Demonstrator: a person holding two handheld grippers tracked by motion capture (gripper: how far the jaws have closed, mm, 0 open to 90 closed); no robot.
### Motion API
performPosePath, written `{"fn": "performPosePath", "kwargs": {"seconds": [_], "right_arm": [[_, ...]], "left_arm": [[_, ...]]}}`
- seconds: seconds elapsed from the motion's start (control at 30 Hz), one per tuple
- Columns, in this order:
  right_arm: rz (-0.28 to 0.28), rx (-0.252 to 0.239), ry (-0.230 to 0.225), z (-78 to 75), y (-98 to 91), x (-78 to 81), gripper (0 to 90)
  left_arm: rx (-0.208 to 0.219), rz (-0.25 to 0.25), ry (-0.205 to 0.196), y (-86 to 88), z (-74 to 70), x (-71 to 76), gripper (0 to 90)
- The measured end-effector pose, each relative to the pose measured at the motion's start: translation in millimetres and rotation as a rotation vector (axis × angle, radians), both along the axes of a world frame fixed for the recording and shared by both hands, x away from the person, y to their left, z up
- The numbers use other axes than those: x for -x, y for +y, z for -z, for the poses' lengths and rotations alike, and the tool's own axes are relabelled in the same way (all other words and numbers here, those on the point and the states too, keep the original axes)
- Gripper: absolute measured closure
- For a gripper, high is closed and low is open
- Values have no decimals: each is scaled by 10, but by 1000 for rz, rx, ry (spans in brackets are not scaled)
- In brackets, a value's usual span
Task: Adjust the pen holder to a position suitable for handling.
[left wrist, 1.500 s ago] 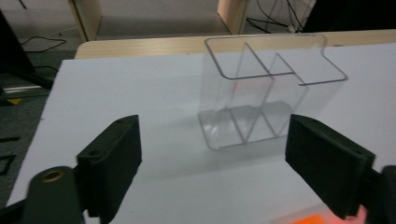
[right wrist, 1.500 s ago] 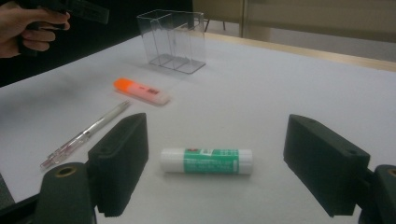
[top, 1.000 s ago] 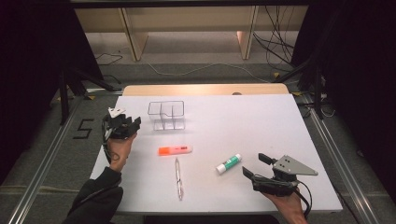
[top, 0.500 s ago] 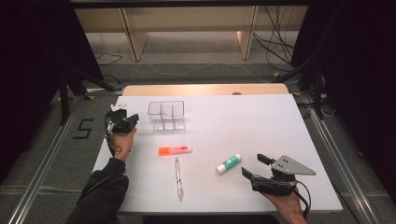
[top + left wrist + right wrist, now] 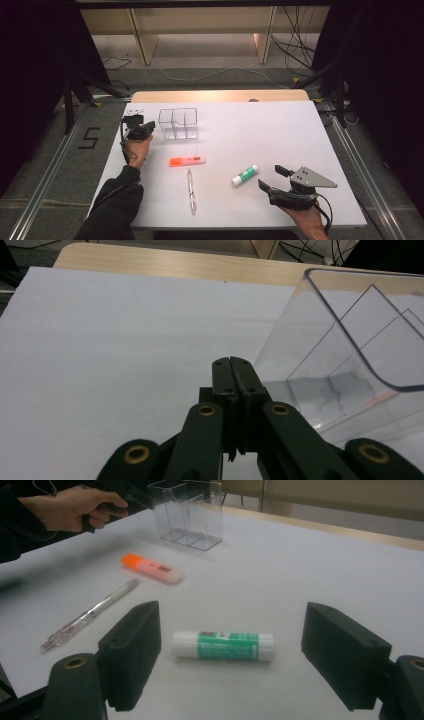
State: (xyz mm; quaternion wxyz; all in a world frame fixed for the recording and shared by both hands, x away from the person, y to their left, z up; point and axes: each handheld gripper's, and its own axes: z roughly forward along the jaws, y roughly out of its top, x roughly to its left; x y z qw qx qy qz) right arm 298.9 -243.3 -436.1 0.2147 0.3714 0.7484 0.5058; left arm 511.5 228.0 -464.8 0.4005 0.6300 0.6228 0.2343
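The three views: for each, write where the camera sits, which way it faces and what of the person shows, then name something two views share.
High view: above the person's side, looking forward and down on the white table; both forearms and tools show.
Left gripper view: on the left tool, jaws shut, beside the clear plastic compartment box.
Right gripper view: on the right tool, jaws open toward the green-labelled glue stick.
Shared: high and right gripper views show the orange highlighter.

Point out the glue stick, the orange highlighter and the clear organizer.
glue stick [image 5: 223, 645]: right gripper view, on the green label at mid-body.
orange highlighter [image 5: 187, 160]: high view, on the middle of the barrel.
clear organizer [image 5: 178, 123]: high view, on its front wall.
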Motion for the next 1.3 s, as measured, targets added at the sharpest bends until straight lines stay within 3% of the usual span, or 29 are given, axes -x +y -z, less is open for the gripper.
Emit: {"fn": "performPosePath", "kwargs": {"seconds": [0.17, 0.4, 0.93, 1.3], "right_arm": [[0, 0, 1, 0, 0, -1, 248], [-2, 7, -2, 1, 8, 2, 248], [-7, 11, 2, 4, 14, 3, 251], [-5, 14, 8, 12, 17, -2, 251]], "left_arm": [[37, 17, 25, -21, 25, -11, 893], [53, 24, 39, -46, 0, -12, 894], [56, 29, 49, -129, -16, -30, 894], [48, 51, 51, -295, -27, -81, 894]]}}
